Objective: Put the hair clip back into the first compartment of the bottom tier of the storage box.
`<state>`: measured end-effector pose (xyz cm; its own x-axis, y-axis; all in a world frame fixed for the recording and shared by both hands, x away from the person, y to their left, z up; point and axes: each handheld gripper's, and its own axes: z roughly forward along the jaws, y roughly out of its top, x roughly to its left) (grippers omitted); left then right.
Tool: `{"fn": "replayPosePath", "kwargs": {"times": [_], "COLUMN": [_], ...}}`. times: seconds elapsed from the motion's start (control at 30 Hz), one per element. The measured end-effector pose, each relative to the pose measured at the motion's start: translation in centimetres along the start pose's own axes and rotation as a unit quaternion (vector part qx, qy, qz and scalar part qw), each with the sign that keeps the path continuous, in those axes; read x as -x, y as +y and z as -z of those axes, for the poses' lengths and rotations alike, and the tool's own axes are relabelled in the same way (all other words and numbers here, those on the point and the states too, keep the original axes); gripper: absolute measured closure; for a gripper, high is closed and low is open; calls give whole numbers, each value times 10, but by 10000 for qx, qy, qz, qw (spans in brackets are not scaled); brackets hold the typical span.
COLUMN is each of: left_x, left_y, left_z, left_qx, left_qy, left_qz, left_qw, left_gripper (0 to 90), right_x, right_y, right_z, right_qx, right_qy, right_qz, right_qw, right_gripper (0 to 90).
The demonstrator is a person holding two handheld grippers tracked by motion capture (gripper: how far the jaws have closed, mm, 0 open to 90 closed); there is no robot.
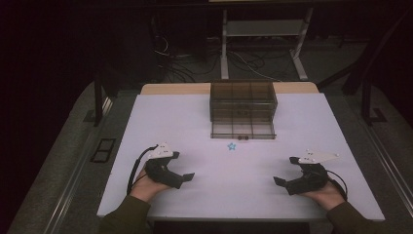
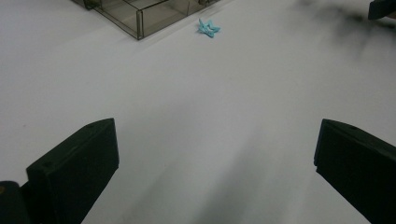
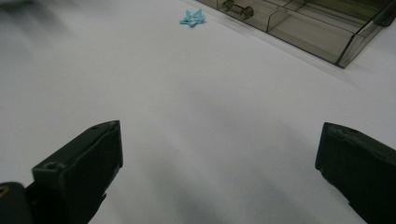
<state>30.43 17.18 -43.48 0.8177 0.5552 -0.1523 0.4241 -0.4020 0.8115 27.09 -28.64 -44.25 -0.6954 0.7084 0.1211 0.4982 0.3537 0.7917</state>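
you are resting the left gripper [image 1: 187, 176] and right gripper [image 1: 278, 181] near the table's [image 1: 146, 122] near corners, jaws spread, empty, likely readying for the blue star [image 1: 232, 146] lying mid-table before the open drawer [image 1: 243, 129].

1. High view: dim overall. The white table [image 1: 160, 122] is the only well-lit area; the floor and room from 9 through 12 to 3 o'clock fall off to near black.
2. High view: soft, low in contrast, slightly grainy; fine detail is lost in the dark background.
3. Left gripper view: even light on the table, no glare. A diffuse shadow smear lies at 1 o'clock; fainter shadows spread at 6 o'clock between the jaws.
4. Right gripper view: the same flat light, with a blurred shadow at 11 o'clock.
5. Both gripper views: near jaws soft-edged; the smoky drawer box [image 2: 140, 16] casts a thin shadow.
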Motion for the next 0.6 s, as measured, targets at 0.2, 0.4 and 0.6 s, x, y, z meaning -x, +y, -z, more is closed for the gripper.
{"fn": "replayPosePath", "kwargs": {"times": [0.2,0.4,0.6], "left_x": [1,1,0], "left_y": [1,2,4], "left_z": [-2,-3,-5], "left_qx": [17,53,71], "left_qy": [15,15,36], "left_qz": [15,41,37], "left_qw": [10000,10000,10000], "left_gripper": [0,0,0], "right_x": [0,1,1], "right_y": [-1,-1,0], "right_z": [3,4,4], "right_qx": [34,80,120], "right_qy": [15,62,70], "right_qz": [-32,-83,-80], "right_qw": [10000,9999,9999], "right_gripper": [2,2,3]}}
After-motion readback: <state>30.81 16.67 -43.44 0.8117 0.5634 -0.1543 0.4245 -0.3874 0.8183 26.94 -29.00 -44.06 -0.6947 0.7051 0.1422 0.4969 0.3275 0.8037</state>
